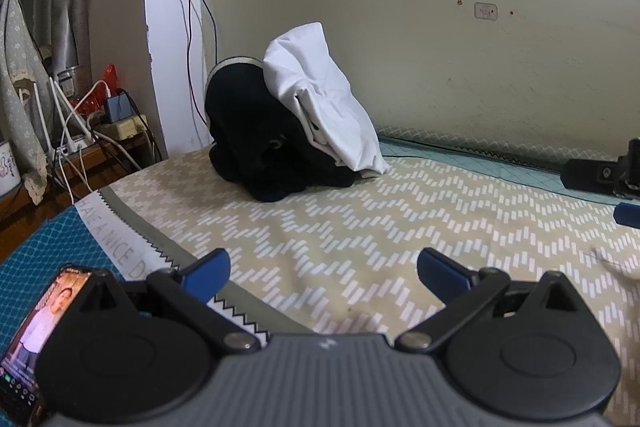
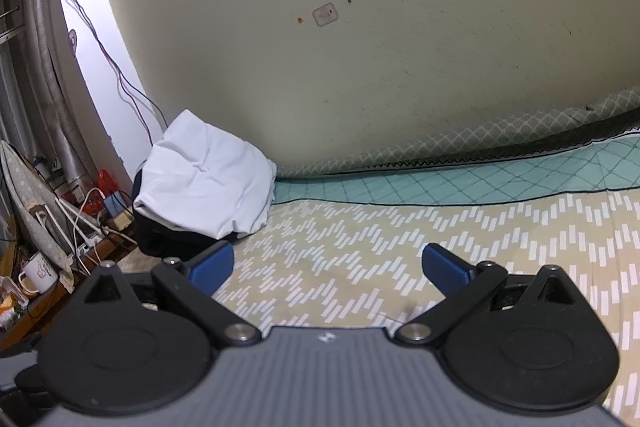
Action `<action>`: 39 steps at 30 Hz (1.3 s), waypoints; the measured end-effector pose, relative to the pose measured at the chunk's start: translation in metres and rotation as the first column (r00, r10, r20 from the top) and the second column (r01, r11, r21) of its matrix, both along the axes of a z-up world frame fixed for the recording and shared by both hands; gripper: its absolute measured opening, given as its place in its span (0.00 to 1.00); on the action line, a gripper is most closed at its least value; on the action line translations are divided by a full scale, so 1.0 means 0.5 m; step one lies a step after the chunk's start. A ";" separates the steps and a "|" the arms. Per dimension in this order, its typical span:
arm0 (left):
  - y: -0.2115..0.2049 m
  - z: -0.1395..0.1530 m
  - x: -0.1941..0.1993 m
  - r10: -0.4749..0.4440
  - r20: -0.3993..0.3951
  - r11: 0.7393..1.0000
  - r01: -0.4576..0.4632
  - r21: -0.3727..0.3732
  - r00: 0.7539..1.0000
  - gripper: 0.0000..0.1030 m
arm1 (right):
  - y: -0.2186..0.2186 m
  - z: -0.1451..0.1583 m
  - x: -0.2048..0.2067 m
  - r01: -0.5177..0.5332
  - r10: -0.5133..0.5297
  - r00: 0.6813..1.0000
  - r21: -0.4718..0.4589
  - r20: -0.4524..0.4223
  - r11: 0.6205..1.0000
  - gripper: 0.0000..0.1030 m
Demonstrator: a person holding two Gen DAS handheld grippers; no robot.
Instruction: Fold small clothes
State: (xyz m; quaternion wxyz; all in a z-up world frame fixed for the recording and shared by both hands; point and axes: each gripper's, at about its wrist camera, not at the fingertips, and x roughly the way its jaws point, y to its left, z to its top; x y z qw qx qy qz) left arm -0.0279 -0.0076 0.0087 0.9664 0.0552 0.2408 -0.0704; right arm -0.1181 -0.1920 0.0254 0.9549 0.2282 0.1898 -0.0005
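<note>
Left wrist view: my left gripper (image 1: 324, 275) hangs over the patterned mat (image 1: 360, 227) with its blue fingers (image 1: 208, 273) spread wide and nothing between them. Beyond it on the mat lies a pile of clothes against the wall (image 1: 440, 7): a black garment (image 1: 256, 131) with a white garment (image 1: 320, 95) draped over its right side. A phone (image 1: 36, 331) with a lit screen sits left of the mat's near corner. At the mat's right edge, part of my right gripper (image 1: 616, 183) shows.

Right wrist view: my right gripper (image 2: 328, 267) also hovers over the mat (image 2: 400, 247), fingers (image 2: 444, 267) wide apart and empty. The white garment (image 2: 208, 179) sits on the black garment (image 2: 168, 239) at the mat's far left corner, touching the wall (image 2: 360, 67).
</note>
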 end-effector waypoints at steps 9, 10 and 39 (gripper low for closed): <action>0.002 -0.004 0.011 -0.007 -0.031 1.000 0.007 -0.016 0.999 1.00 | 0.001 0.001 0.001 0.007 -0.007 1.000 -0.007 0.000 1.000 0.93; 0.002 -0.004 0.012 -0.009 -0.034 1.000 0.008 -0.016 0.999 1.00 | 0.000 0.001 0.001 0.009 -0.009 1.000 -0.008 0.000 1.000 0.93; -0.008 -0.007 0.019 -0.013 -0.047 1.000 0.013 -0.010 0.999 1.00 | 0.000 0.000 0.001 0.009 -0.009 1.000 -0.004 -0.004 1.000 0.93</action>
